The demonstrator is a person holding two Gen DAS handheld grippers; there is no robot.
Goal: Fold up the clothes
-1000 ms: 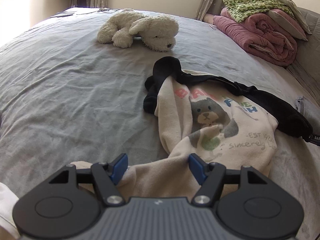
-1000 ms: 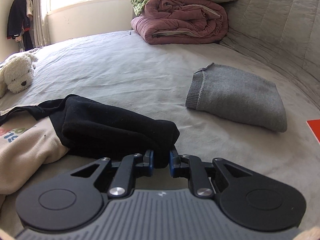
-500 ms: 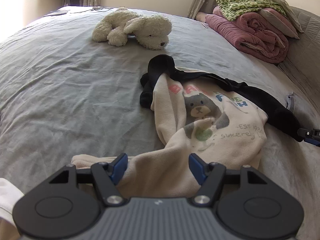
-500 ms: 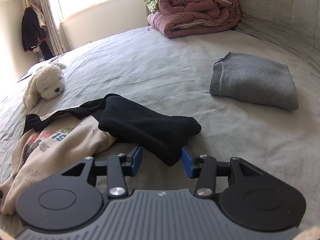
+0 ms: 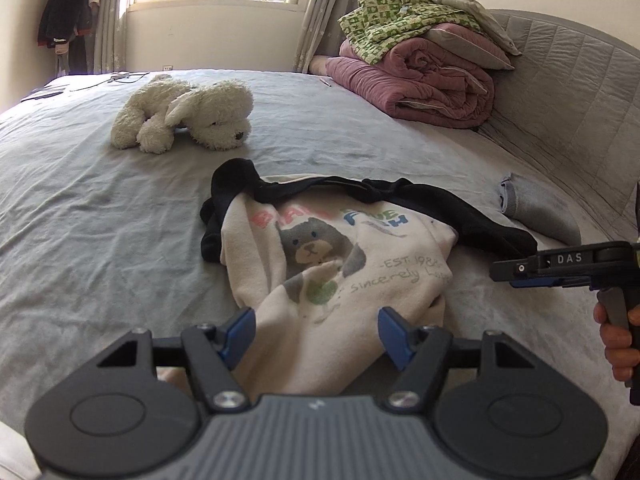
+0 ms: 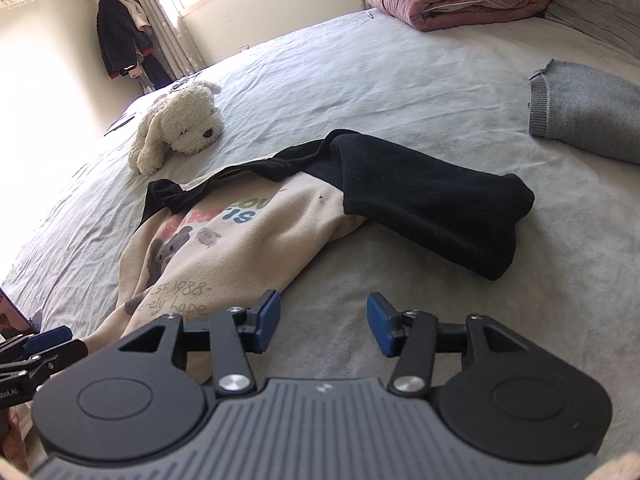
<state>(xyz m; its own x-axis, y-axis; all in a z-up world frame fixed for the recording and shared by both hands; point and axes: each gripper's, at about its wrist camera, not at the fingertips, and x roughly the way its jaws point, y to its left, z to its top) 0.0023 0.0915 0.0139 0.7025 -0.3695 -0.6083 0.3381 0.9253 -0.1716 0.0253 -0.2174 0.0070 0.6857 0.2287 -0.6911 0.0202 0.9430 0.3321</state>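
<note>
Cream sweatshirt (image 5: 344, 280) lies crumpled on the grey bed (image 5: 100, 240).

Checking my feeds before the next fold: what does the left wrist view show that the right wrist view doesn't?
Only left wrist: the green patterned quilt atop the pink bedding, the headboard, and a hand holding the right gripper.
Only right wrist: the black sleeve's cuff lying free, and empty space in the opening right gripper.
Both: the cream bear sweatshirt, plush dog, grey folded knit.

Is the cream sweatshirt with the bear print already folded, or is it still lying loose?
Loose, not folded: the cream sweatshirt lies crumpled and wrinkled on the bed, its black sleeve stretched out sideways.
</note>
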